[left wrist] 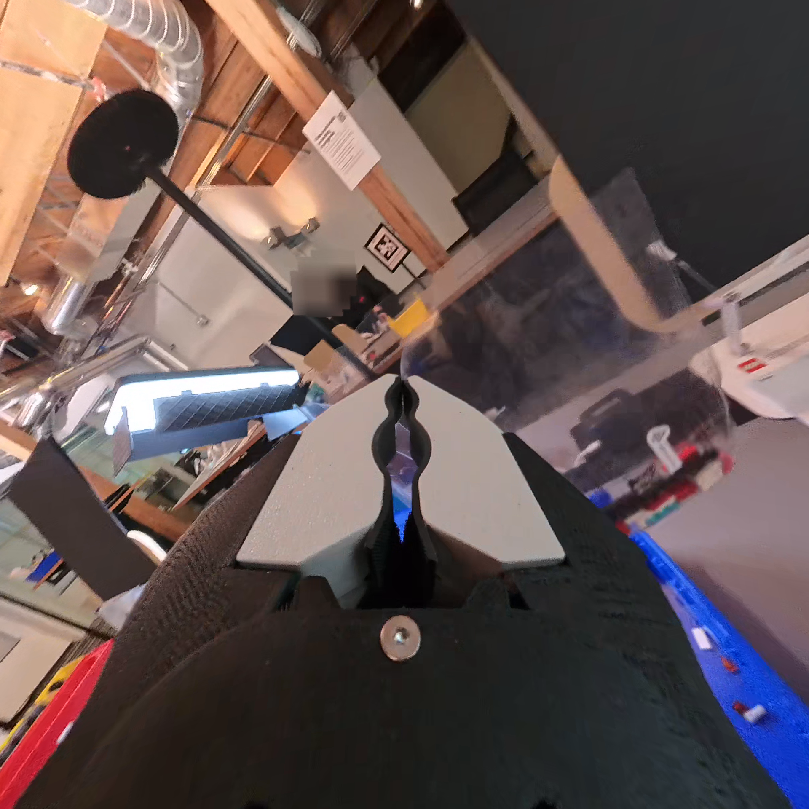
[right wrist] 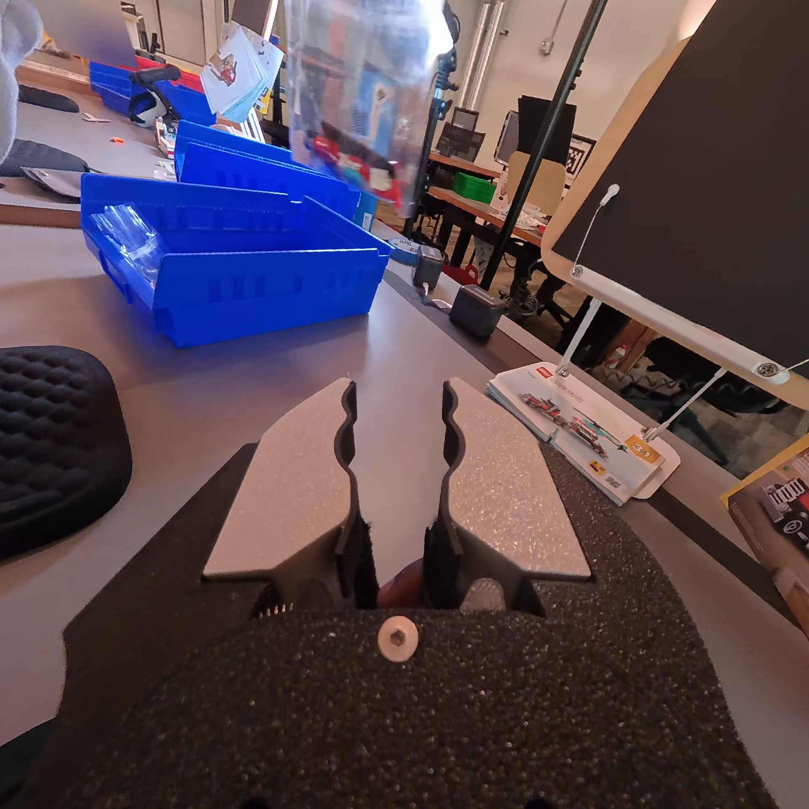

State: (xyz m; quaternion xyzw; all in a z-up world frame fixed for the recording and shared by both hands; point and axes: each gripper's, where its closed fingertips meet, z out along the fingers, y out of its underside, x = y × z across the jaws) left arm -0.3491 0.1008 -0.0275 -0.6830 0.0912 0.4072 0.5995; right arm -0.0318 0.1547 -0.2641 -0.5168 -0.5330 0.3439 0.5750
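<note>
Two grippers: each has grey fingers with wavy black pads, on a black body.
Left gripper [left wrist: 402,385]: jaws together, tips nipping the edge of a clear plastic bag [left wrist: 569,341]; film also shows in the slit between the pads.
Bag from the left gripper: it spreads ahead and to the right of the tips, blurred; small red, white and dark bricks [left wrist: 674,473] gather in its far end.
Left of the left gripper: a red bin [left wrist: 48,718] beside the body.
Right of the left gripper: a blue bin [left wrist: 744,683] beside the body with a few small pieces in it.
Right gripper [right wrist: 398,387]: jaws apart, only bare grey table [right wrist: 394,359] between the pads.
Left of the right gripper: a black quilted pad [right wrist: 52,442] lies on the table.
Ahead and left of the right gripper: an open blue bin [right wrist: 245,284] holding crumpled clear plastic [right wrist: 127,240], with more blue bins behind it.
Above and ahead of the right gripper: the clear bag [right wrist: 359,100] hangs in the air, well apart from the tips, bricks low inside; what grips its top is out of frame.
Right of the right gripper: an instruction booklet [right wrist: 578,424] lies near the right finger, under thin wire arms, probably part of a book stand.
Ahead and right: two dark chargers [right wrist: 475,308] sit near the table edge.
</note>
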